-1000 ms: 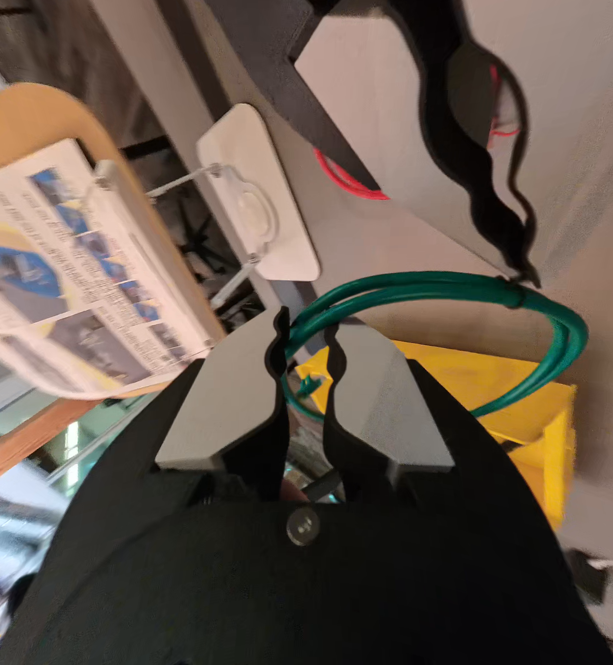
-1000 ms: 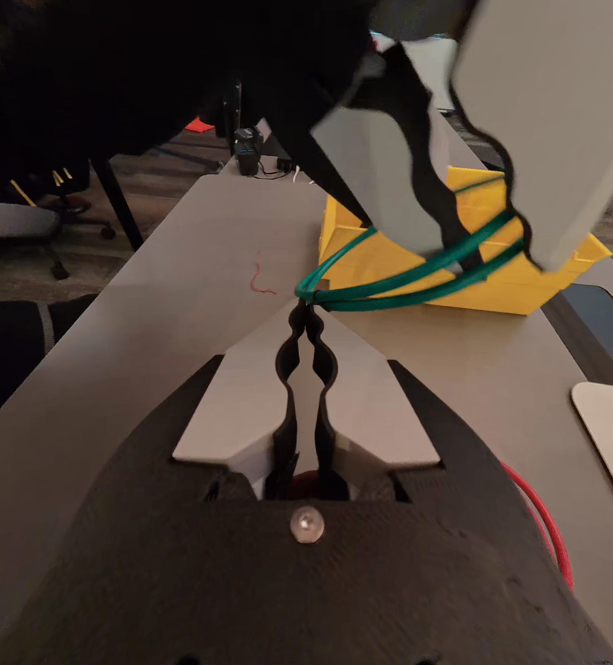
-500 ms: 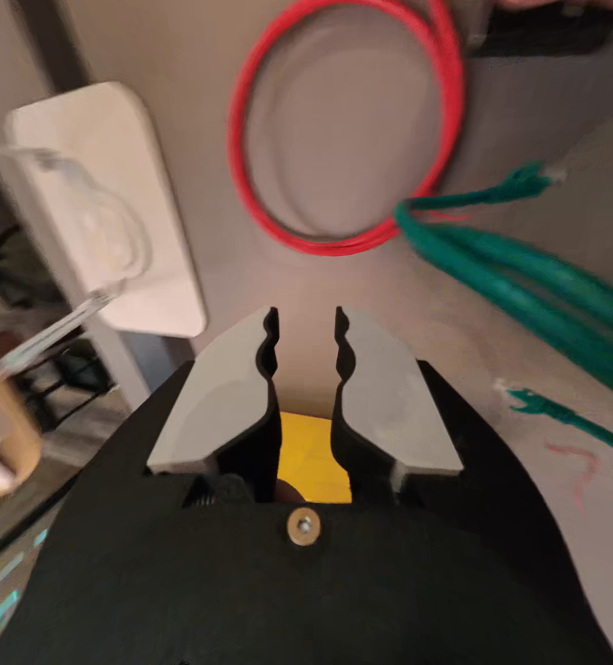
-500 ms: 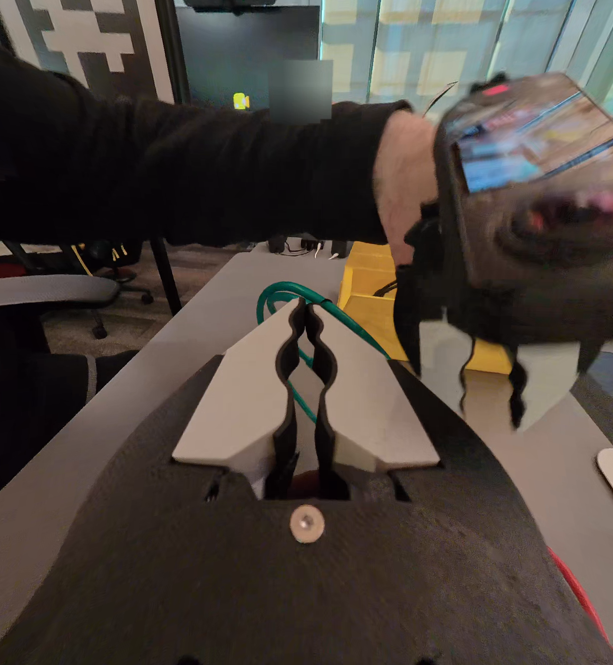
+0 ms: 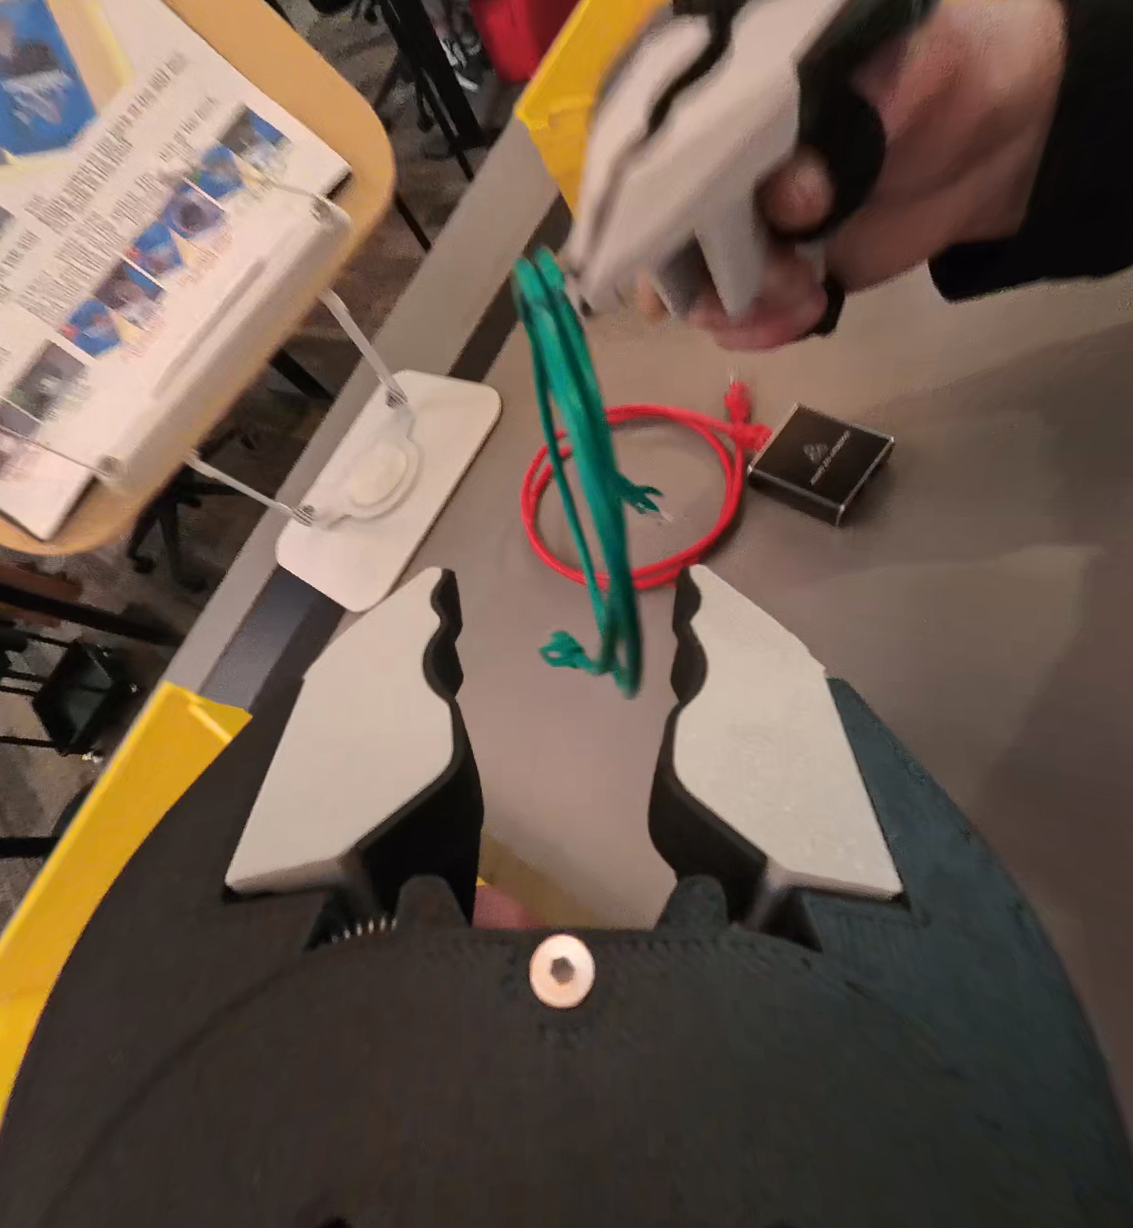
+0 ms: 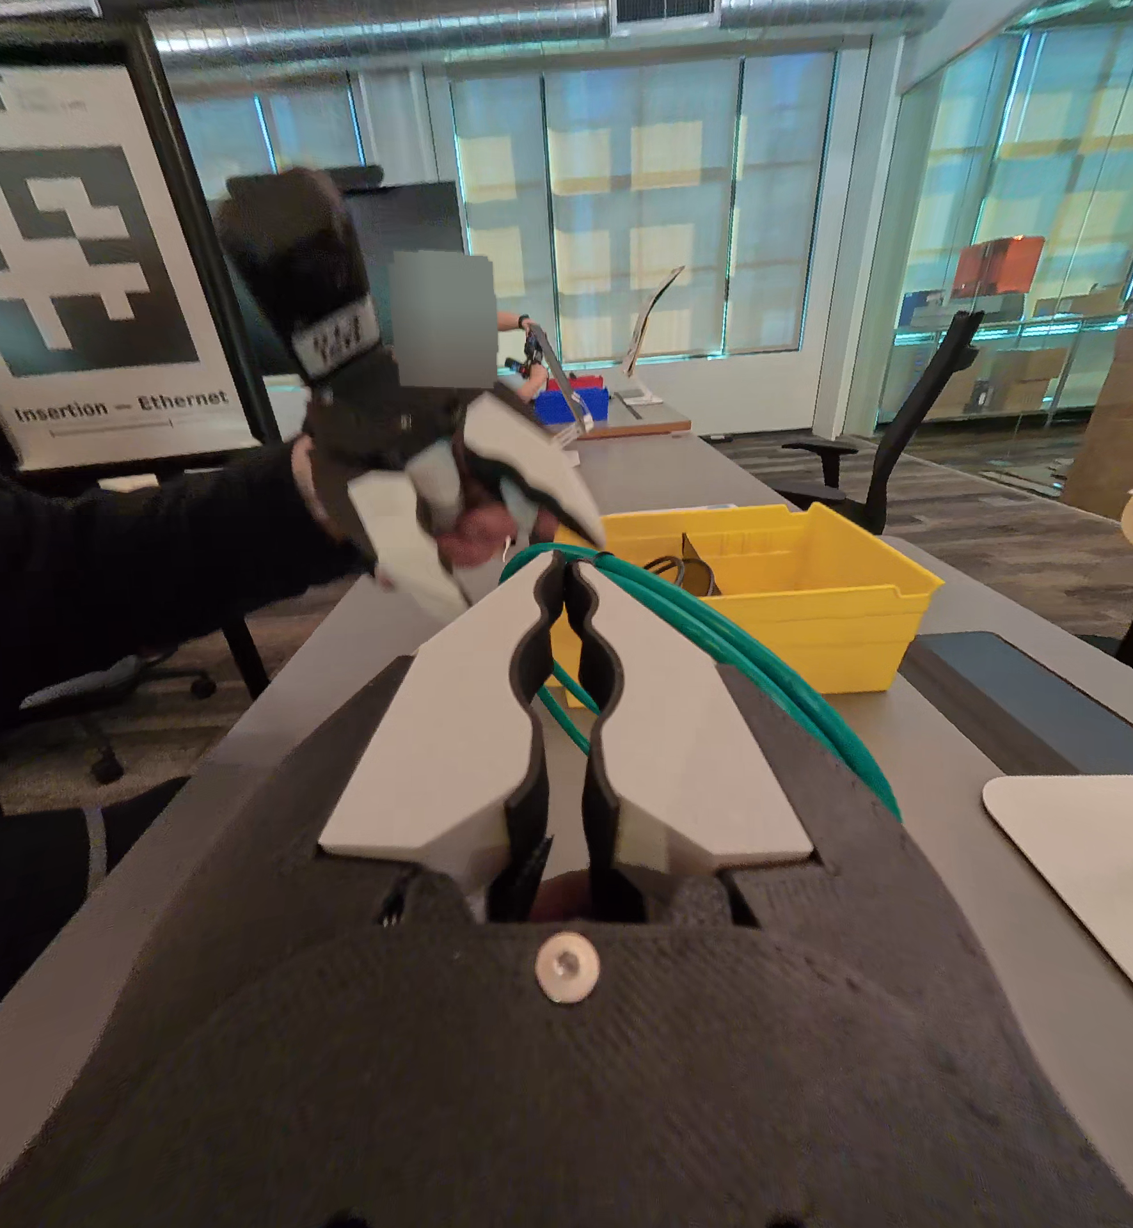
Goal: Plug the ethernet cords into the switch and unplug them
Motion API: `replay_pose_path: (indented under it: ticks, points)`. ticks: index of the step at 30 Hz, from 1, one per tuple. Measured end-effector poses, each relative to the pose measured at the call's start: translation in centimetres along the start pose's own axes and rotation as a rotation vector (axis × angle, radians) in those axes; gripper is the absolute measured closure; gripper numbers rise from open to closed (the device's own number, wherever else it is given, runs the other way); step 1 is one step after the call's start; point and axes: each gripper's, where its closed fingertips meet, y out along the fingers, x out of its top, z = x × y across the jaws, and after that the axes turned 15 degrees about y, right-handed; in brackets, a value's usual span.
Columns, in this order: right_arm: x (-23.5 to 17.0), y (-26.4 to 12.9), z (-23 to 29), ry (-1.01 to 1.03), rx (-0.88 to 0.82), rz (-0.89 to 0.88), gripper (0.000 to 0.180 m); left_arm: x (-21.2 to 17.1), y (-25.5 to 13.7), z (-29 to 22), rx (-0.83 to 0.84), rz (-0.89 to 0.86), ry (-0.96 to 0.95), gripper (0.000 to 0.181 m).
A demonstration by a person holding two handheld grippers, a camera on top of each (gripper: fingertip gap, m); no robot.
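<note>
Hanging from the right gripper [image 6: 565,578], the green cord [image 5: 583,478] is dangling in the air over the counter [image 5: 949,631].

The right fingers [image 6: 650,717] are pinching shut on the top of the green coil, and the coil is hanging long-ways down, with one plug [image 5: 560,654] sitting just ahead of the left gripper [image 5: 563,598]. The left fingers [image 5: 377,717] are standing wide apart with nothing between them, so the left hand is the nearer one for catching that plug. Lying flat under the green coil is the red cord [image 5: 636,578], and the black switch [image 5: 819,462] is sitting just beside it. Only the left view is showing the switch and red cord. Only the right view is showing inside the yellow bin [image 6: 816,611].
</note>
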Motion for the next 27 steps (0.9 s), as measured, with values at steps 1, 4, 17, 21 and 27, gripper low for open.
replay_pose_path:
  ticks: [1, 4, 17, 21, 27]
  points:
    - [0.3, 0.1, 0.1, 0.003, 0.004, -0.014, 0.180, -0.5, 0.7, -0.8, 0.014, 0.015, 0.007, 0.120]
    - [0.8, 0.6, 0.7, 0.004, 0.022, -0.021, 0.180, -1.2, 2.3, -1.3, 0.103, 0.022, 0.011, 0.143]
    - [-3.0, 2.4, -0.7, -0.120, -0.077, 0.184, 0.180, 2.0, -2.3, 5.9, 0.103, 0.298, 0.345, 0.169]
    - [-4.2, 3.0, -0.4, -0.215, -0.098, 0.274, 0.180, 2.0, -0.2, 6.6, -0.085, 0.418, 0.433, 0.167]
    - [-6.0, 4.1, 0.4, -0.342, -0.109, 0.353, 0.180, 0.2, 2.6, 6.0, -0.377, 0.601, 0.538, 0.163]
